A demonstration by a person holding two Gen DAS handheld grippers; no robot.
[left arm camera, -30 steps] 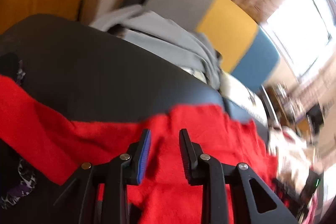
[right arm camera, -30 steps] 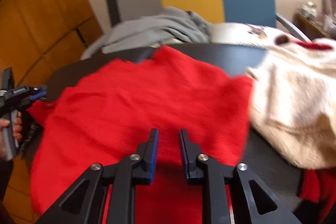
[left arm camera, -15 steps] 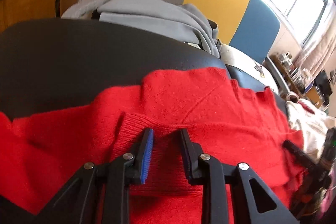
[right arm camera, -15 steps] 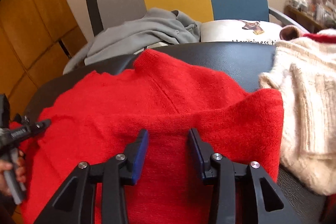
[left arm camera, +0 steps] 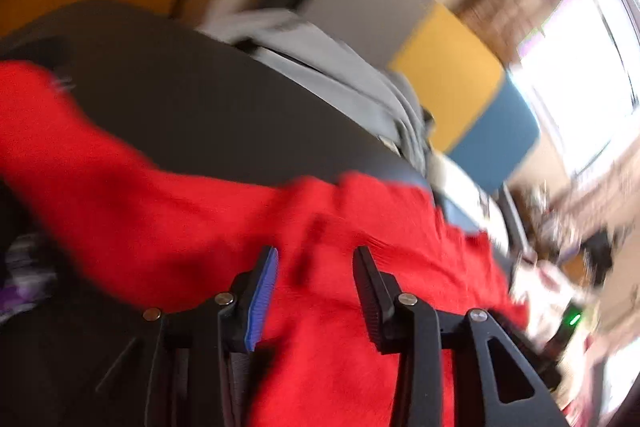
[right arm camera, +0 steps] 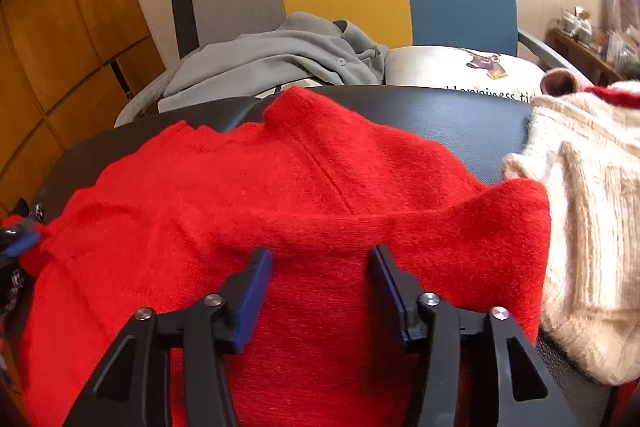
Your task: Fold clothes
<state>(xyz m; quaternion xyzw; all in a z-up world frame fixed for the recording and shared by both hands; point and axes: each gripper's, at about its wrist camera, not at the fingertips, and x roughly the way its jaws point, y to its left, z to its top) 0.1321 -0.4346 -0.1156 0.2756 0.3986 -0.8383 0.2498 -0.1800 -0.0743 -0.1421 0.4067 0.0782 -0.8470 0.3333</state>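
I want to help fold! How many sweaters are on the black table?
2: red sweater spread across the middle, cream knit sweater at its right edge. More may be hidden out of view.

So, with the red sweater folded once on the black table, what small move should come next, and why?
Probably move the right hand-held gripper, whose jaws have just been opening and hold nothing, toward the red sweater's right edge beside the cream knit, to fold that side inward.
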